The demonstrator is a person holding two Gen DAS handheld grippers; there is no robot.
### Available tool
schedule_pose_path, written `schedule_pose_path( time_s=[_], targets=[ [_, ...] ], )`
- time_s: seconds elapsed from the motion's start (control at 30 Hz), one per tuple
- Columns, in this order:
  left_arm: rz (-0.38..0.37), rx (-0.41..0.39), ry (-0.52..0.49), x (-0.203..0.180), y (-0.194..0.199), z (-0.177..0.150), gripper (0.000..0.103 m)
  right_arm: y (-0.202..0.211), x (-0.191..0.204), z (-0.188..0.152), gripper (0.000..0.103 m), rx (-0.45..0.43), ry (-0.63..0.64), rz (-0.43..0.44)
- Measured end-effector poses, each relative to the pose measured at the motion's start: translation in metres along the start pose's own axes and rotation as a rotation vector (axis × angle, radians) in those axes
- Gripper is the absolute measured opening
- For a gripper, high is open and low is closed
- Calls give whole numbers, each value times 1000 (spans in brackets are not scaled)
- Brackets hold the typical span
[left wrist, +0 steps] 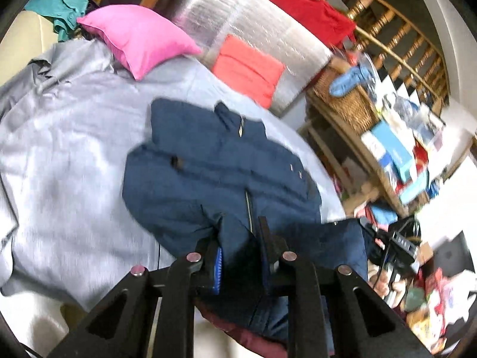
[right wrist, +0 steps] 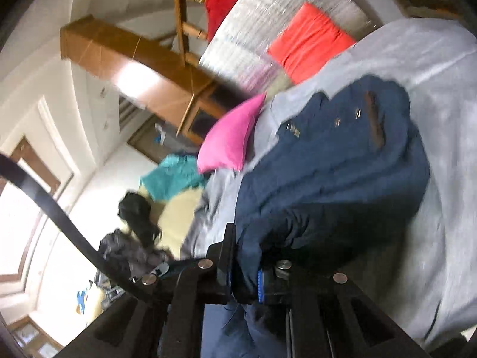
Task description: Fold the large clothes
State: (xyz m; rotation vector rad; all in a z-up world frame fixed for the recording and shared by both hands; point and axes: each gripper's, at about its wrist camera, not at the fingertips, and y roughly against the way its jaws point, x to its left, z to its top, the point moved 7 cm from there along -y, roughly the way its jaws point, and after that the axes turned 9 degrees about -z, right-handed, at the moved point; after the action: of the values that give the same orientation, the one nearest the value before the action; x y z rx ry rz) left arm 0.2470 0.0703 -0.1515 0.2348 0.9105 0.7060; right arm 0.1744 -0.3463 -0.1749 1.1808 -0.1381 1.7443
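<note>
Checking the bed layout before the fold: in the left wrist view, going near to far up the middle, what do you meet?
left gripper → navy jacket → grey sheet → pink pillow

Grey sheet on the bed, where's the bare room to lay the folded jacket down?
The grey sheet lies bare left of the navy jacket, below the pink pillow. Crowded: the pink and orange pillows sit along the far edge, and the shelf right of the bed is full of clutter. Both grippers, left and right, are shut on the jacket.
</note>
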Motion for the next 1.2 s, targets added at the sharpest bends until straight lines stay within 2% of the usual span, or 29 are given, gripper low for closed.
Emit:
schedule_pose_path(
  time_s=[0.3, 0.43, 0.6, 0.83, 1.2],
  targets=[
    [37, -146, 90, 25, -41, 79, 20, -41, -25, 85, 12, -107, -108, -19],
    [102, -194, 114, 46, -66, 104, 20, -67, -45, 108, 12, -126, -171, -16],
    [141, -225, 163, 72, -98, 130, 20, -98, -73, 131, 12, -129, -238, -32],
    [178, -232, 159, 96, -133, 155, 20, -128, -95, 153, 12, -128, -289, -58],
    [218, -175, 121, 113, -187, 189, 20, -160, -126, 187, 12, -147, -364, -82]
  ],
)
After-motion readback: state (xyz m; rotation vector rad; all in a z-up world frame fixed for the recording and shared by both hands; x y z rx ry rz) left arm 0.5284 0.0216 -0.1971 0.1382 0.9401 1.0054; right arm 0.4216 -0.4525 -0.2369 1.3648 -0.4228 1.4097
